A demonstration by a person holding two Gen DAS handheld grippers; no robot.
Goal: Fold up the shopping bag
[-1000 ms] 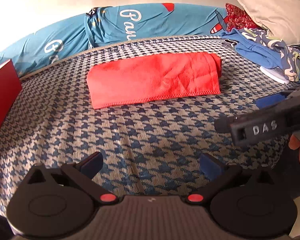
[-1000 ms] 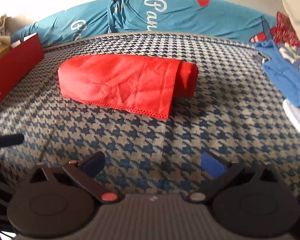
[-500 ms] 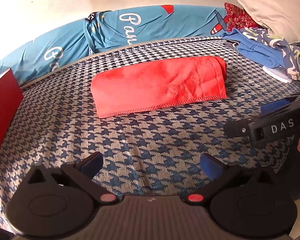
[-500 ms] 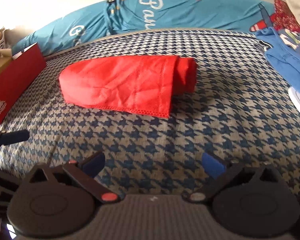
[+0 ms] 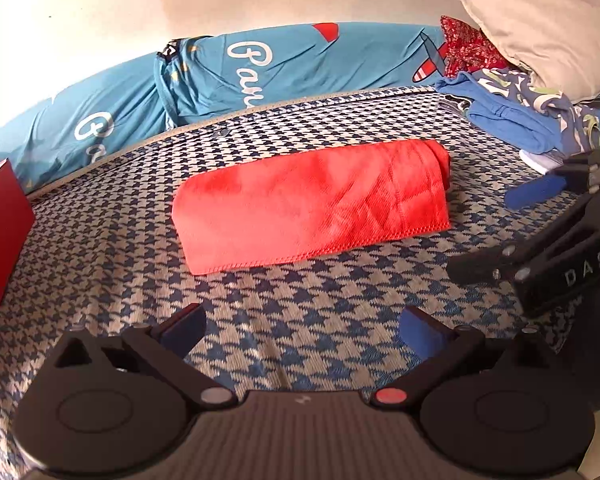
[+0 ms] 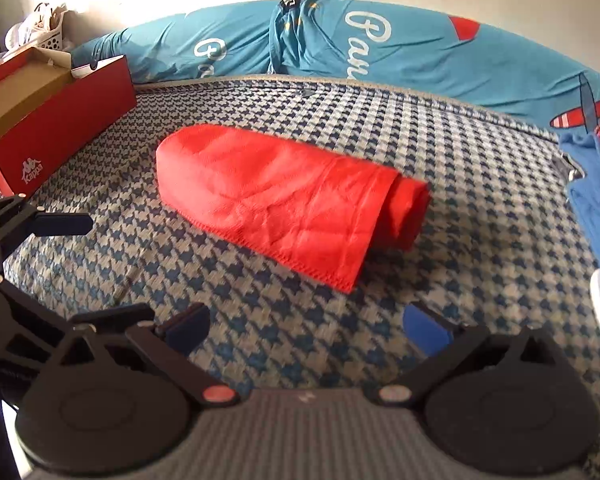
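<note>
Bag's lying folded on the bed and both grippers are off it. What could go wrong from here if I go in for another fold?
1. The red bag has a loose rolled end; pinching only the top layer may unroll it.
2. Left gripper and right gripper are both open and close together, so they could collide on approach.
3. The soft houndstooth cover may get pinched along with the bag.

Bright warm daylight, overexposed wall glare, strong fisheye bending, slight right-view motion blur.
</note>
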